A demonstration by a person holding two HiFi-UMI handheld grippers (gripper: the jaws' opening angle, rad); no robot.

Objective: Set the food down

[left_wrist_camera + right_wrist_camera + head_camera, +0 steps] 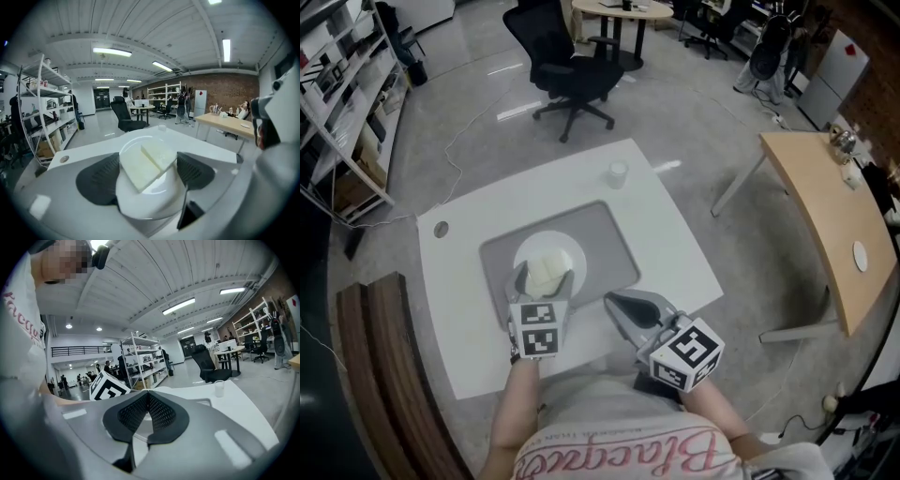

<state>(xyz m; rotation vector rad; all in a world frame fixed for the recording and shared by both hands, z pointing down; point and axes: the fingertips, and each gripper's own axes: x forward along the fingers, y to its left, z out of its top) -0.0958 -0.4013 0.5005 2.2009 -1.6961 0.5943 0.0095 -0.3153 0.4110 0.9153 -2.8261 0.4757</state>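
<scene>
Two pale slices of food (546, 271) (147, 164) lie overlapping on a white plate (572, 246) (150, 204) that stands on a grey mat (614, 239). My left gripper (544, 280) (146, 177) is open, its dark pads flanking the food closely on both sides at plate level. I cannot see them pressing it. My right gripper (614, 302) (147, 397) hovers at the mat's near right corner, shut with its pads meeting at the tips and nothing between them.
The mat lies on a white table (675, 234). A small white cup (618, 173) (219, 388) stands at its far side and a round hole (441, 228) at its left. A black office chair (572, 70) stands beyond, a wooden table (830, 216) to the right, shelves (347, 94) to the left.
</scene>
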